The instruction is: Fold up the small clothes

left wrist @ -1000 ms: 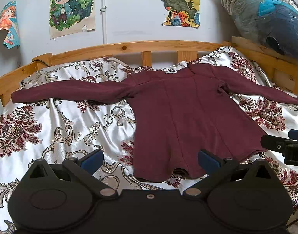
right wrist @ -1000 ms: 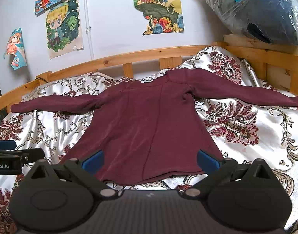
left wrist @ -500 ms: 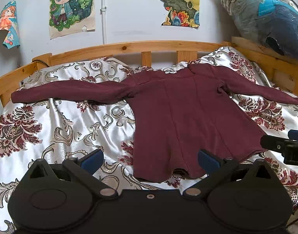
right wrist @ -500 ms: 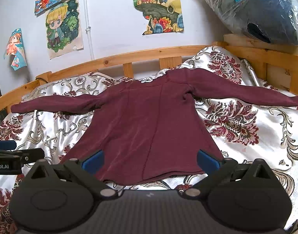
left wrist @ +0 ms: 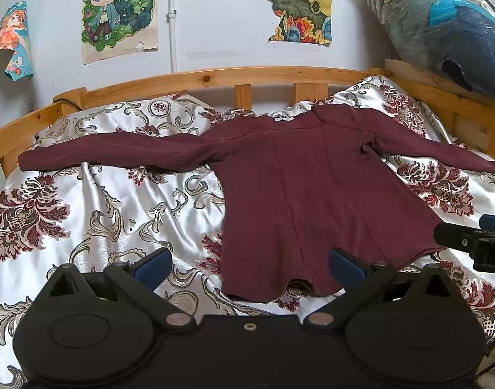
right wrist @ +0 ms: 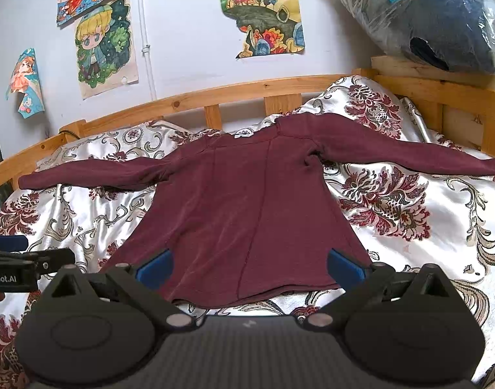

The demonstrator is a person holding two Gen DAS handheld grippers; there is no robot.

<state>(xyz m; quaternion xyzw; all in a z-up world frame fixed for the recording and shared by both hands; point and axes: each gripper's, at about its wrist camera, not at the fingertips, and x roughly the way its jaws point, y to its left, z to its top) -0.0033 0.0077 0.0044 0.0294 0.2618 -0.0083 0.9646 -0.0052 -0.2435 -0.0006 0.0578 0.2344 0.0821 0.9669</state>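
Observation:
A maroon long-sleeved top (left wrist: 306, 194) (right wrist: 241, 201) lies flat on the bed, back up, both sleeves spread wide, collar toward the headboard. My left gripper (left wrist: 249, 264) hovers open just before the hem's left part, nothing between its blue pads. My right gripper (right wrist: 249, 264) is open too, its blue pads standing over the hem at either side. Each gripper shows in the other's view: the right gripper (left wrist: 474, 243) at the hem's right corner, the left gripper (right wrist: 23, 264) off the hem's left side.
The bed carries a white satin cover (left wrist: 95, 214) with red floral print. A wooden rail (left wrist: 215, 79) (right wrist: 234, 97) runs round the far side and both ends. A plastic-wrapped bundle (left wrist: 448, 32) sits on the right rail. Posters hang on the wall.

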